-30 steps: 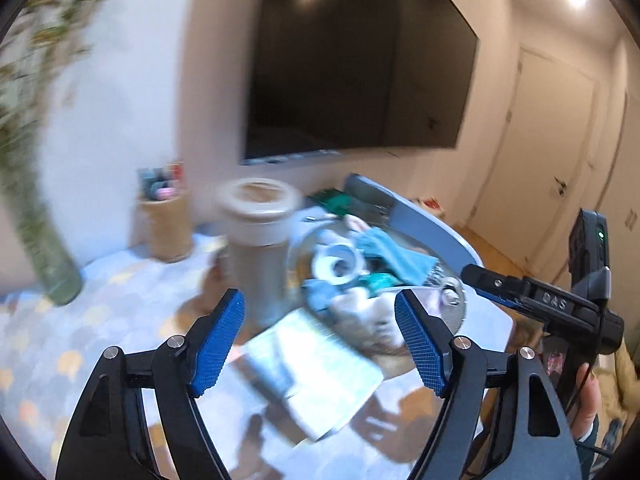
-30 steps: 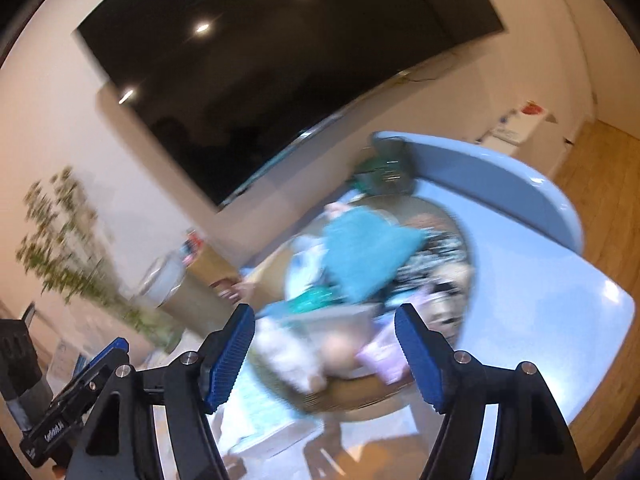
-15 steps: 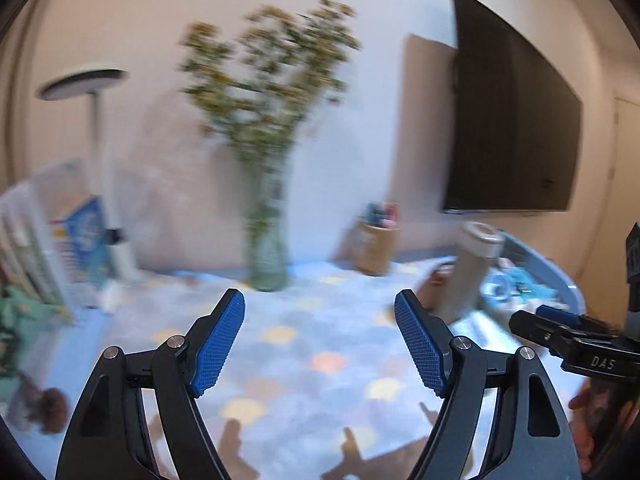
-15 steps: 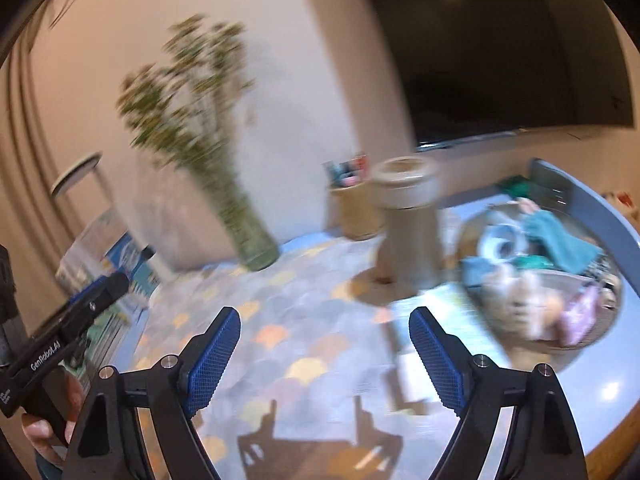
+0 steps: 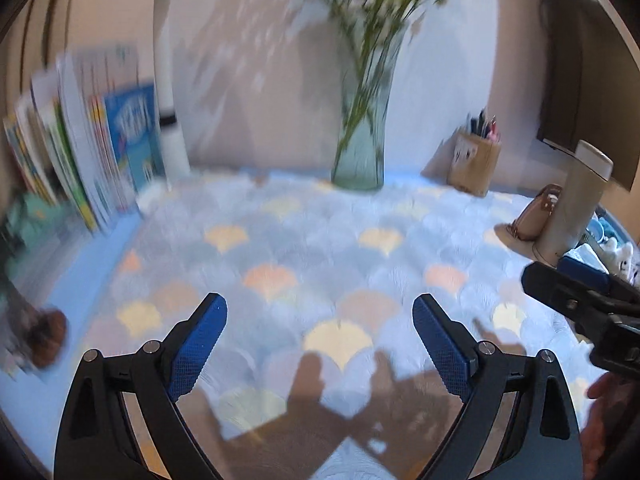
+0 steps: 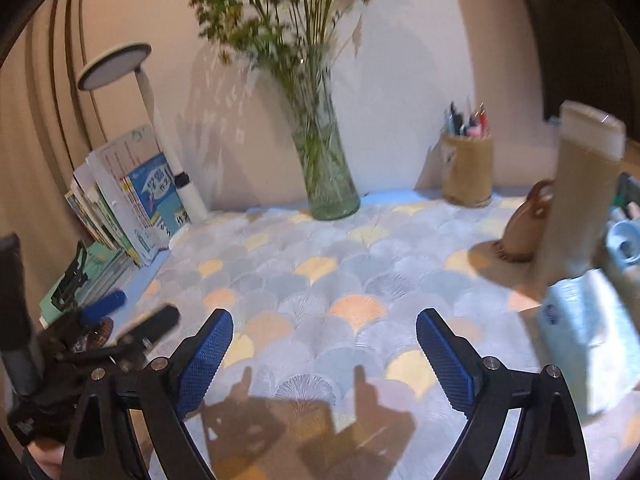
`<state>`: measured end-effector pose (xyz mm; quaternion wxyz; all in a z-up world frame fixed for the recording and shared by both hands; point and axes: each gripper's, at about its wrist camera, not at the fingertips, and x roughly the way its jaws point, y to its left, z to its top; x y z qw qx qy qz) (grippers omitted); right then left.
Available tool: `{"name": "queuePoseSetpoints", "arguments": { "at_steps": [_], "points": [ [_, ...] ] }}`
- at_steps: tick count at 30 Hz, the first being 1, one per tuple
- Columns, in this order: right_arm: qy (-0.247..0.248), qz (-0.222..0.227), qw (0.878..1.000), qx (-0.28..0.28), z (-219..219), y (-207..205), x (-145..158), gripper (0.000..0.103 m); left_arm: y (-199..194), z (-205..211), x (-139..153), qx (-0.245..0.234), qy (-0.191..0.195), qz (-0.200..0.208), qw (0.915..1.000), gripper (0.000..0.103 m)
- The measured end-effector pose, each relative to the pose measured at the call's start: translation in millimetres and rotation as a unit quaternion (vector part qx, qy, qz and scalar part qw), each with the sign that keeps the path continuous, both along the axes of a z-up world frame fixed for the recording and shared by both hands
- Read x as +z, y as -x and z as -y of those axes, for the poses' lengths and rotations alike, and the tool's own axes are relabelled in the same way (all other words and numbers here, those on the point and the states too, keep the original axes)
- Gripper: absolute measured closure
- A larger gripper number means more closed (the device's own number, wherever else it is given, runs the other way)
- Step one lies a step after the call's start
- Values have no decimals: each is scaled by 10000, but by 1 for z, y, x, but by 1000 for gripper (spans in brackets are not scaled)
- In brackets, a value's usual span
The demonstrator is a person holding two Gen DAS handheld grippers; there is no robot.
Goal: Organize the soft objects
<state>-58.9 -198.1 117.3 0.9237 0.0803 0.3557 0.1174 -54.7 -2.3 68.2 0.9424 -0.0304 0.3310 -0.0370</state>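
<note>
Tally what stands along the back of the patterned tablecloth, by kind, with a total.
Glass vase of flowers: 1
Pen holder: 1
Desk lamp: 1
Tall beige tumbler: 1
Small brown bag: 1
Row of books: 1 row, too blurred to count singly
Total: 6

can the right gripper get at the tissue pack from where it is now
Probably yes. The right gripper is empty, its jaws opening, and the tissue pack lies just to its right on the patterned mat, nothing between them. The tall cup stands behind it.
</note>
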Motion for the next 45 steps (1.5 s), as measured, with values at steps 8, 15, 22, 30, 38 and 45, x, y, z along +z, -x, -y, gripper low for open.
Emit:
{"name": "queuePoseSetpoints", "arguments": {
  "at_steps": [8, 15, 22, 30, 38, 45],
  "points": [
    [516, -337, 9975, -335, -3, -23, -50, 11, -20, 1, -48, 292, -94, -641, 9975, 9],
    [459, -607, 9958, -519, 5, -29, -60, 11, -19, 10, -48, 289, -339, -610, 9971, 9],
    [606, -613, 9950, -508, 0, -29, -62, 11, -23, 6, -50, 330, -340, -685, 9965, 9],
    [822, -679, 9933, -438, -8, -30, -64, 11, -26, 4, -54, 347, -317, -884, 9950, 9],
    [835, -755, 9925, -476, -7, -32, -67, 11, -25, 5, -55, 359, -340, -881, 9949, 9],
    [922, -796, 9915, -461, -9, -33, -68, 10, -25, 5, -54, 364, -327, -880, 9949, 9]
  ]
}}
